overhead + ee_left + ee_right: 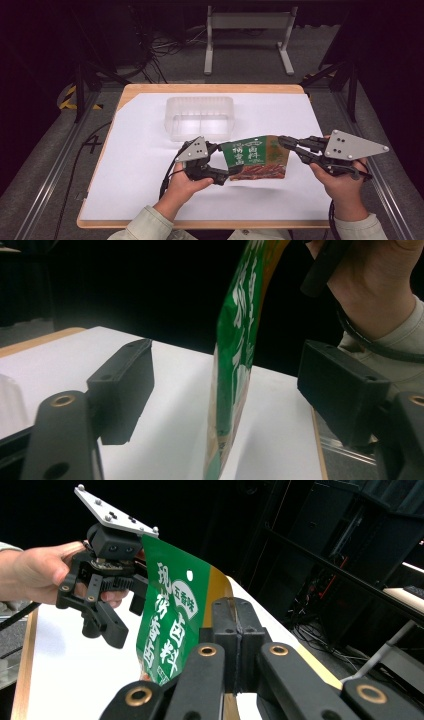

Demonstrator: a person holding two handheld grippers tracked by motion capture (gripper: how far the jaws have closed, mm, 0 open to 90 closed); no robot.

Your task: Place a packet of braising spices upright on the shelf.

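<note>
High view: a green snack pouch (256, 157) is held above the white sheet (150, 150), between the two grippers and in front of the clear plastic tub (200, 117).

Its right edge is hidden inside the right gripper (286, 141), whose jaws are clamped tight on it. Left gripper view shows the pouch (235, 365) edge-on, its top cut off, hanging between the left gripper's (229, 172) wide-apart jaws, neither pad touching. Glossy green front, white lettering, orange border, and a food photo along the bottom.
</note>
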